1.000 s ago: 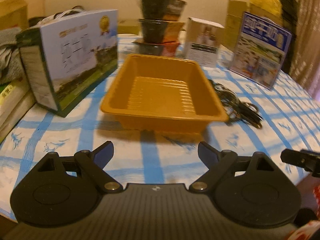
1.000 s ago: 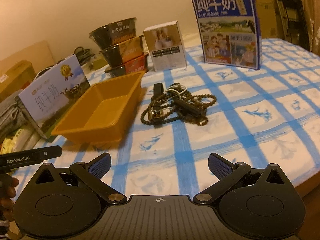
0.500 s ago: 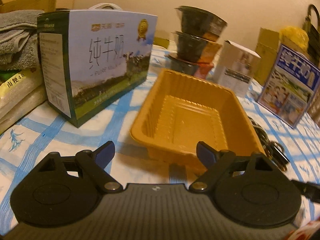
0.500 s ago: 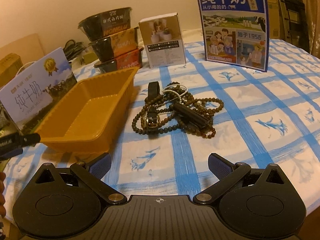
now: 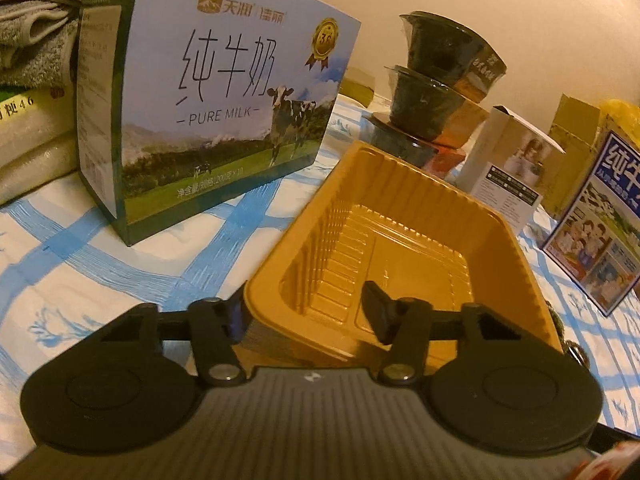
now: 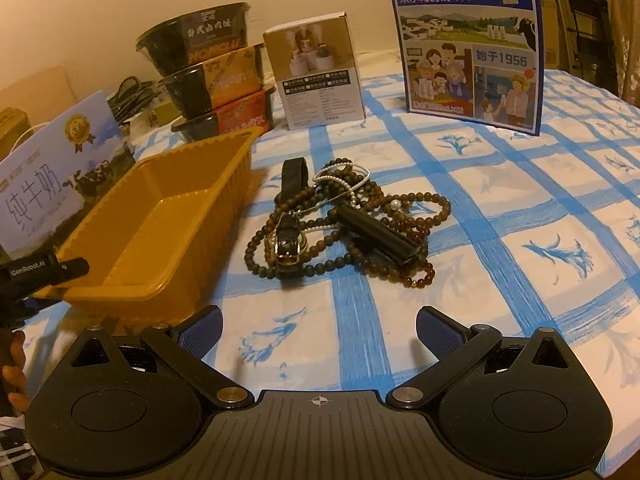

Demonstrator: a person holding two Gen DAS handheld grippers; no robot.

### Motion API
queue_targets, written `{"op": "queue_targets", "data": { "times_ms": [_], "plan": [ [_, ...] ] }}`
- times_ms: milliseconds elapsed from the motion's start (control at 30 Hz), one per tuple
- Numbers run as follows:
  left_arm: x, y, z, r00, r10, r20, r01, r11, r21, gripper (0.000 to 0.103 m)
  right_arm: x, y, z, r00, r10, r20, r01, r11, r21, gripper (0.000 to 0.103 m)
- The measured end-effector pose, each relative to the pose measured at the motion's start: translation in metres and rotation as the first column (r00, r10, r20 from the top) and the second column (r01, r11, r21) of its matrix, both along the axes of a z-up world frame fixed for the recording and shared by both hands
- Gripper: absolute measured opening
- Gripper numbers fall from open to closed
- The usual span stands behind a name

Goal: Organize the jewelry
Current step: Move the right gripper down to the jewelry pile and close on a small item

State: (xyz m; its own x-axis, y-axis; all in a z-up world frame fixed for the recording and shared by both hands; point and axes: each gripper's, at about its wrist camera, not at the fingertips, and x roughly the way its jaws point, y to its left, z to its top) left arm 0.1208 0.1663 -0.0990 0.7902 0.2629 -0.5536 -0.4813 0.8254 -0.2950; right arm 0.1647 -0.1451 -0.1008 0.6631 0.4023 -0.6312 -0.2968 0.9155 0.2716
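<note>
An orange plastic tray [image 5: 420,178] lies empty on the blue-checked cloth. My left gripper [image 5: 304,300] straddles its near left corner, one finger outside the wall and the other inside the tray. Its jaws are closing, and the pads do not visibly press the wall. To the right of the tray [image 6: 132,292] lies a tangled jewelry pile [image 6: 400,208]: brown bead strands, a watch [image 6: 288,240], a pearl chain and a black cylinder [image 6: 380,232]. My right gripper [image 6: 318,316] stands open and empty, a short way in front of the pile.
A pure-milk carton [image 5: 208,112] stands left of the tray, with folded towels [image 5: 32,20] behind it. Stacked black bowls [image 5: 440,80], a small white box [image 6: 320,76] and a blue milk box [image 6: 468,40] line the back. A hand [image 6: 12,360] shows at the left.
My left gripper swung left, rolled and sank onto the tray's near corner, and its jaws narrowed. My right gripper came closer to the jewelry pile and stayed open.
</note>
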Motion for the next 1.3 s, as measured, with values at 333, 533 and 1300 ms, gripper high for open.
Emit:
{"op": "queue_targets", "data": {
  "times_ms": [333, 533, 1300],
  "plan": [
    [0.013, -0.008, -0.005, 0.999, 0.035, 0.013, -0.036, 0.996, 0.086, 0.026, 0.011, -0.01, -0.005, 1.0, -0.023, -0.005, 0.023, 1.0, 0.02, 0.103],
    [0.011, -0.004, -0.002, 0.999, 0.01, 0.051, -0.016, 0.993, 0.113, 0.014, 0.015, -0.018, -0.009, 0.999, -0.04, -0.007, 0.04, 0.999, 0.017, 0.103],
    [0.004, -0.008, 0.023, 0.978, -0.204, 0.044, 0.184, 0.943, 0.276, 0.006, 0.063, -0.012, -0.004, 0.97, 0.194, 0.149, -0.155, 0.958, -0.24, 0.041]
  ]
}}
